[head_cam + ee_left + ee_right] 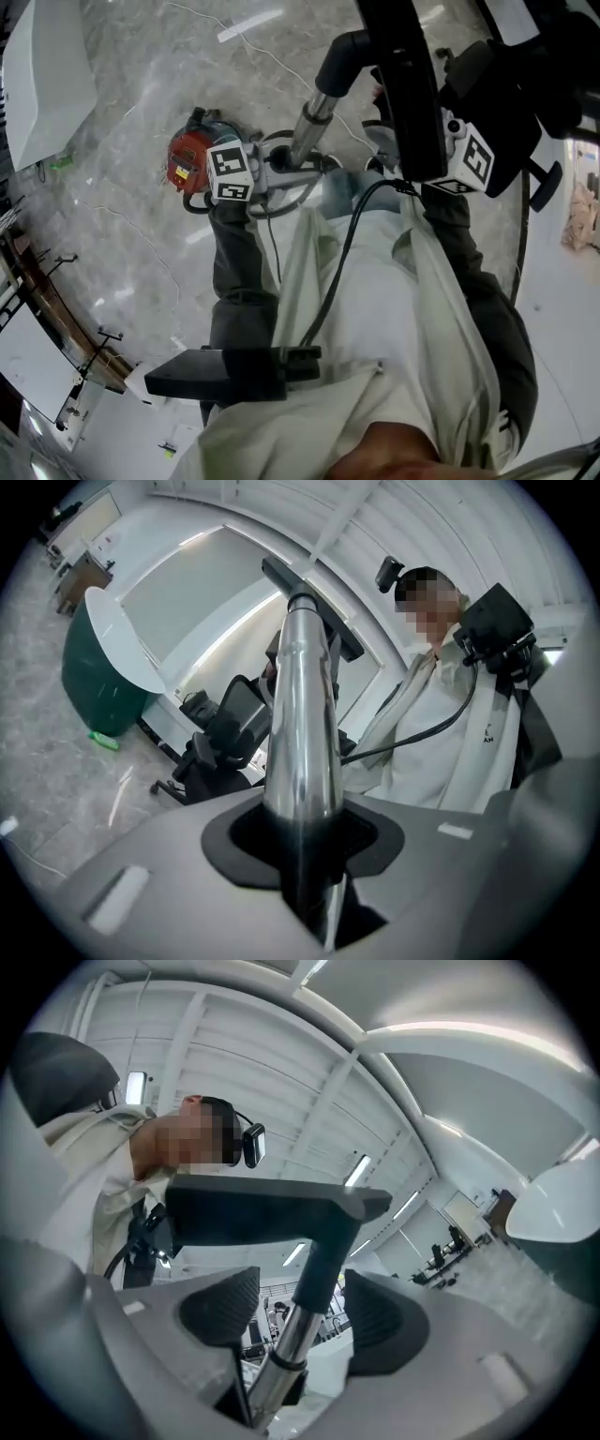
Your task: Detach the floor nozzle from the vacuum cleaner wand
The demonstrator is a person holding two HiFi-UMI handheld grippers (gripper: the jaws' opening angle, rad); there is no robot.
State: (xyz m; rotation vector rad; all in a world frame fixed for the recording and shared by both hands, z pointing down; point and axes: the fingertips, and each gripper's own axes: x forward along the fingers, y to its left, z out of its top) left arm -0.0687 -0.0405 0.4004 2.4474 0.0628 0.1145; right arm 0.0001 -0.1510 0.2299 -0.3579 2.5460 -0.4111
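Left gripper view tells it plainly: the left gripper (305, 841) is clamped tight on the shiny silver metal vacuum wand (300, 724), which runs up out of its jaws to the flat black plastic floor nozzle (302, 581) at the far end; good firm anchor there. Over in the right gripper view, the right gripper (305, 1312) stands with its jaws apart, straddling the nozzle's black neck (323, 1260) just where it meets the silver tube; the pads sit either side with daylight showing, so nothing is pinched yet. From the head view, the whole wand is lifted and tilted, nozzle end raised towards the camera; the red vacuum cleaner body (187, 159) lies on the pale marble floor (122, 225) below. Progress, then: one end braced, the other hand in position, but the nozzle looks seated on the wand; the squeeze on the neck and the pull apart are both left to do.
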